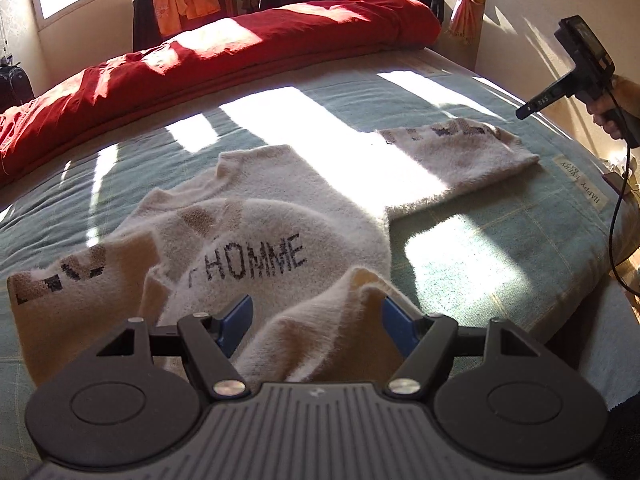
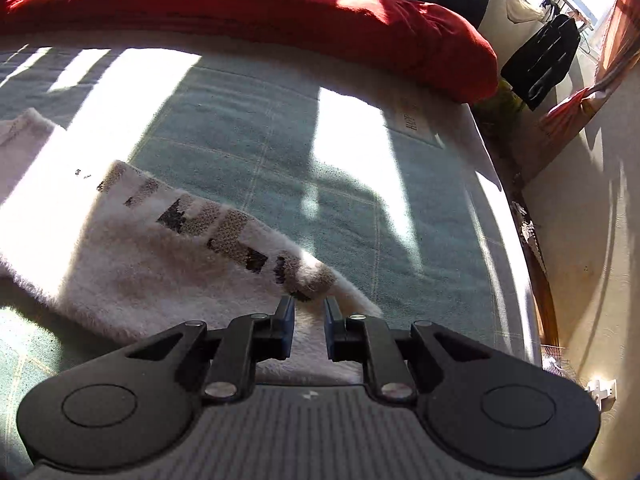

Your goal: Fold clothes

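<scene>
Left gripper (image 1: 316,320): jaws spread wide, straddling a raised ridge of the cream sweater (image 1: 256,236) at the near edge of the bed (image 1: 500,240). Pads don't look pressed on the fabric, so we read it as not gripping.

Right gripper (image 2: 309,320): jaws close together with a narrow gap, sitting over the cuff end of the sleeve (image 2: 132,264) that reaches toward the bed's right edge. Fabric lies under and between the tips; pads don't look clamped on it, so we'd call it slightly parted, not pinching. In the left wrist view it shows only as a handle in a hand (image 1: 612,116) above the right edge.

Sweater lies front up, "HOMME" lettering readable, body near the front edge. One sleeve (image 1: 76,292) is already across the near left side; the other still stretches out right. Collar points toward the red duvet (image 1: 224,48) bunched along the far edge.

Step in hand, our judgement: bring the right sleeve in over the body.
- Right: take the cuff through both layers, not just fuzz. The knit is fluffy, so a shallow bite will likely slip.
- Carry it low and across so the sleeve doesn't twist.
- Left: close on the hem ridge or press it flat so the body stays put.
- Sun glare washes out the sweater's middle, so check the sleeve lands square.
</scene>
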